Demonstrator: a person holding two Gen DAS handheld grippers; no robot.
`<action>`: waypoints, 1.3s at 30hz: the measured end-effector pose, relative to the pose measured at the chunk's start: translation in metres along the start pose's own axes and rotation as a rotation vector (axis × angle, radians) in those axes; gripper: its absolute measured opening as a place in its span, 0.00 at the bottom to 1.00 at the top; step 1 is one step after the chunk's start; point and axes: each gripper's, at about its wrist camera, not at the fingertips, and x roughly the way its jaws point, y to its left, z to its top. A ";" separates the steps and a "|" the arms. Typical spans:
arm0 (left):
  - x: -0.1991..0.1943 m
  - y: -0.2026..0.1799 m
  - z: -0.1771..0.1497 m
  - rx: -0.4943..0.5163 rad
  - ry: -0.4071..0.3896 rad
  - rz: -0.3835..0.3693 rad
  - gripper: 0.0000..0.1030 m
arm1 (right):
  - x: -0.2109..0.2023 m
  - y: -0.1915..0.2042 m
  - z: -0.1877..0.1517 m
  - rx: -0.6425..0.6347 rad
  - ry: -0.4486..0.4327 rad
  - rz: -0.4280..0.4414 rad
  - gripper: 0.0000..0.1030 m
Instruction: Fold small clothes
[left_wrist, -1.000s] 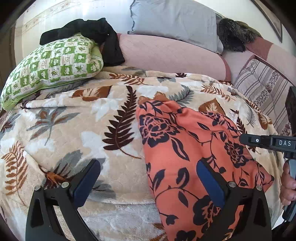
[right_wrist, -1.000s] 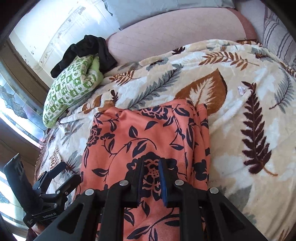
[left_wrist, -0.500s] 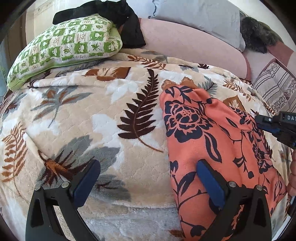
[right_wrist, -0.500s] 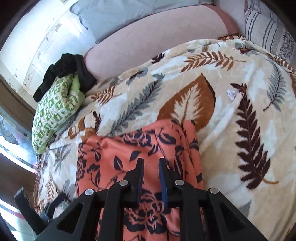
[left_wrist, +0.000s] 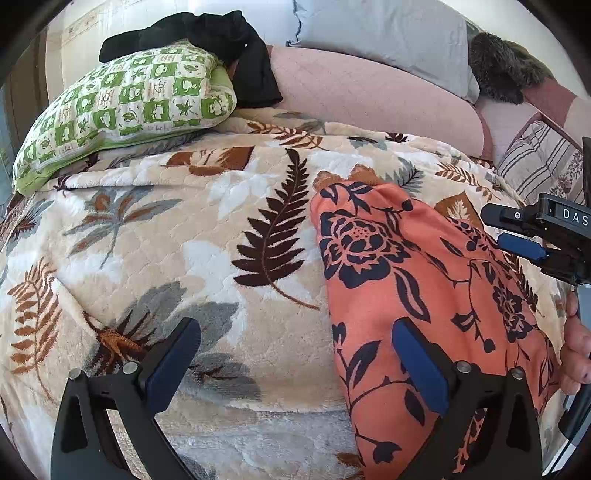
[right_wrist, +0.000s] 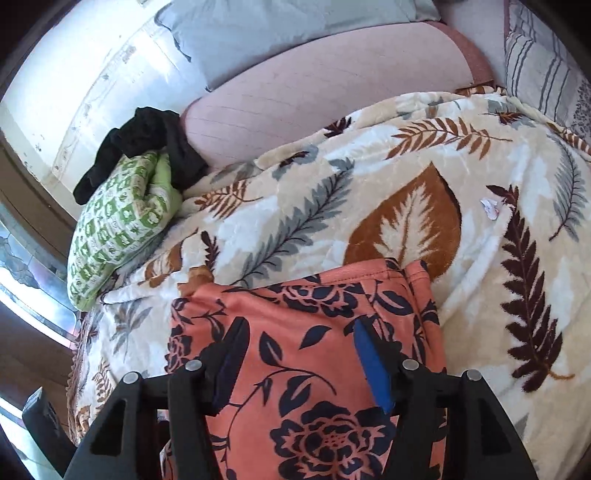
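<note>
Left wrist view shows the left gripper (left_wrist: 295, 363) with its jaws spread wide and nothing pinched: the blue pad of one finger hangs over the leaf-print blanket (left_wrist: 177, 258), the other over the orange floral garment (left_wrist: 417, 295), whose near left edge runs between the two fingers. That garment lies flat on the blanket, ahead of the jaws and to their right, and reaches up to a bunched far end. Beyond it at the right edge sits the right gripper (left_wrist: 517, 232), gripped by a hand (left_wrist: 574, 350). Far ahead of the jaws, a green checked pillow (left_wrist: 125, 107) rests under a black cloth (left_wrist: 207, 33). Right wrist view has the right gripper's jaws opening, pads apart and clear of the fabric, with the orange garment lying beneath and between them, its hemmed edge just ahead of the fingertips.
</note>
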 end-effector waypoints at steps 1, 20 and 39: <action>-0.003 -0.001 0.001 0.001 -0.008 -0.007 1.00 | -0.003 0.004 -0.002 -0.016 -0.010 0.006 0.61; 0.004 -0.015 -0.006 0.068 -0.002 0.015 1.00 | 0.028 0.009 -0.027 -0.073 0.147 -0.031 0.35; 0.004 -0.015 -0.007 0.062 -0.002 0.013 1.00 | 0.001 0.002 -0.023 -0.017 0.134 0.050 0.37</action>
